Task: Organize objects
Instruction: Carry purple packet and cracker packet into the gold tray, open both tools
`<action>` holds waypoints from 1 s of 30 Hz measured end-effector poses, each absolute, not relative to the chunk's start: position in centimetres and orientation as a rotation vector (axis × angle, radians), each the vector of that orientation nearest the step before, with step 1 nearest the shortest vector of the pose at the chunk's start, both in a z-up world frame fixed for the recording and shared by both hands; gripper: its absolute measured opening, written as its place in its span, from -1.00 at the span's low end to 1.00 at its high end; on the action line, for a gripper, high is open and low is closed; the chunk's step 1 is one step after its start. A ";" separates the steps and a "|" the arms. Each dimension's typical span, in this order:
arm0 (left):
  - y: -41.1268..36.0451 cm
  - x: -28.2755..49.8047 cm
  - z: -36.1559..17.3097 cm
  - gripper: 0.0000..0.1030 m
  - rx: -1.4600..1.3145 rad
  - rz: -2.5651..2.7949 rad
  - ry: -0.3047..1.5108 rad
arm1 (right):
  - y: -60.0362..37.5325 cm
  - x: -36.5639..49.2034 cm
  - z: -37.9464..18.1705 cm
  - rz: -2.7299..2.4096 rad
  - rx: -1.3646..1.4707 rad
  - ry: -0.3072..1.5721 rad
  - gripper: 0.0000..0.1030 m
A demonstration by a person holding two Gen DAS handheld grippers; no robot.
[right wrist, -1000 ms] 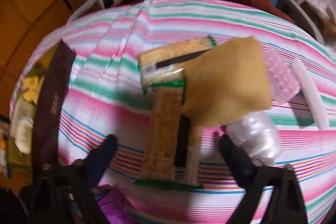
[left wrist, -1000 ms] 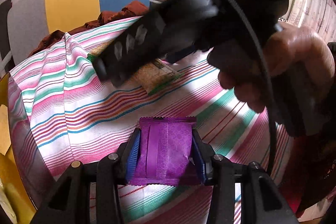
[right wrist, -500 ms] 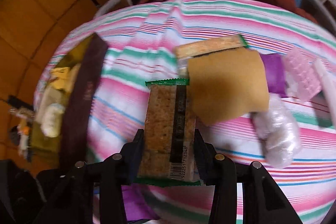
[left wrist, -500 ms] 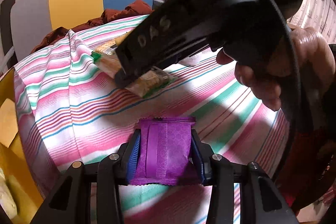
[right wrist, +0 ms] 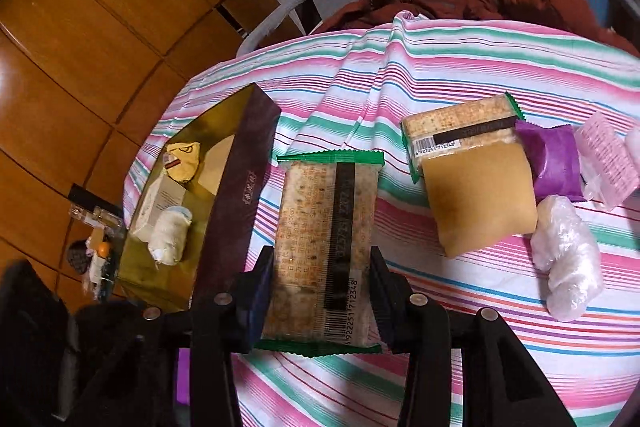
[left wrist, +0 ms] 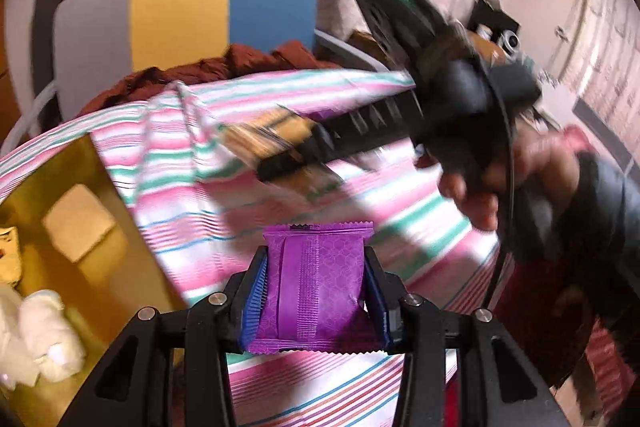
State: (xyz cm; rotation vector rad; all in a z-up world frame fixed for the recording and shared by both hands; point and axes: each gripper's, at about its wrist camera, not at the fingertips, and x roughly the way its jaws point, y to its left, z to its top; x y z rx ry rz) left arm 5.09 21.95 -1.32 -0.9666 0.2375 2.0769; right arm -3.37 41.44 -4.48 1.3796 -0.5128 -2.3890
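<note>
Striped cloth (right wrist: 460, 75), gold-lined box (right wrist: 224, 203) with packets (right wrist: 170, 235)

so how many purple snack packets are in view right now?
2. One purple packet is clamped in the left gripper. A second purple packet lies on the striped cloth, between the tan pouch and pink packet. More may be hidden.

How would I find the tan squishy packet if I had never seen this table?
Look at the striped tablecloth and find the cluster of snacks on its right side. The tan packet lies there, overlapping a cracker pack, with a purple packet to its right. It is the only plain one, with no print or barcode.
</note>
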 end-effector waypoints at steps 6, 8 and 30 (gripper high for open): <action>18.2 2.0 1.3 -0.14 -0.970 2.239 0.140 | 40.7 -3.0 -3.7 -2.453 1.371 -0.476 -0.13; 16.8 0.6 1.9 -0.14 -0.971 2.295 0.115 | 40.1 -2.9 -3.2 -2.474 1.365 -0.472 -0.13; 4.7 -10.4 1.1 0.01 -1.145 2.643 -0.109 | 24.0 -4.0 -0.6 -2.416 1.279 -0.364 0.58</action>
